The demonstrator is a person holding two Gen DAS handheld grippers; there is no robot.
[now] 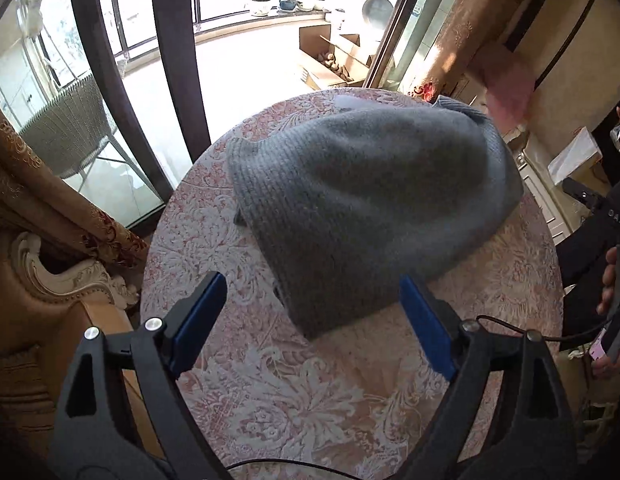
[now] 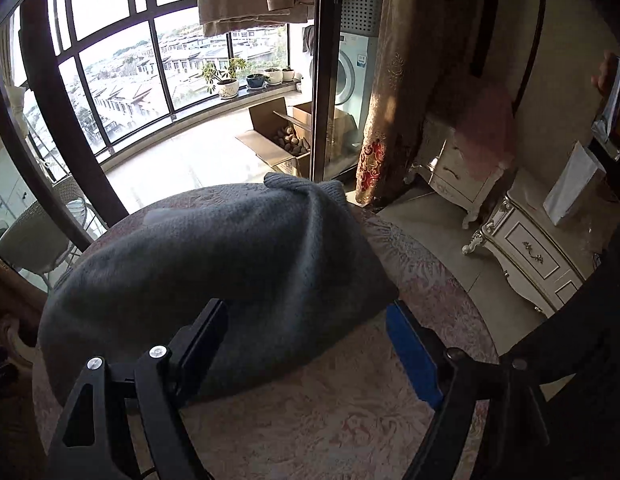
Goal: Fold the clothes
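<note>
Lying folded on the round desk (image 1: 214,392), the grey sweater (image 1: 361,200) runs its long axis from near-left to far-right, reaching the far rim, where a ribbed end bunches up. Bare patterned cloth stays open along the desk's near and left sides. Left gripper (image 1: 310,308) hangs over the sweater's near corner, its fingers spread wide and pinching nothing. Right gripper (image 2: 306,336) has its fingers spread too, above the sweater's near edge, empty.

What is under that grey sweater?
The sweater lies on a round table with a pink and white floral cloth, which shows all around it. Whatever lies beneath the knit itself is covered and cannot be seen.
</note>
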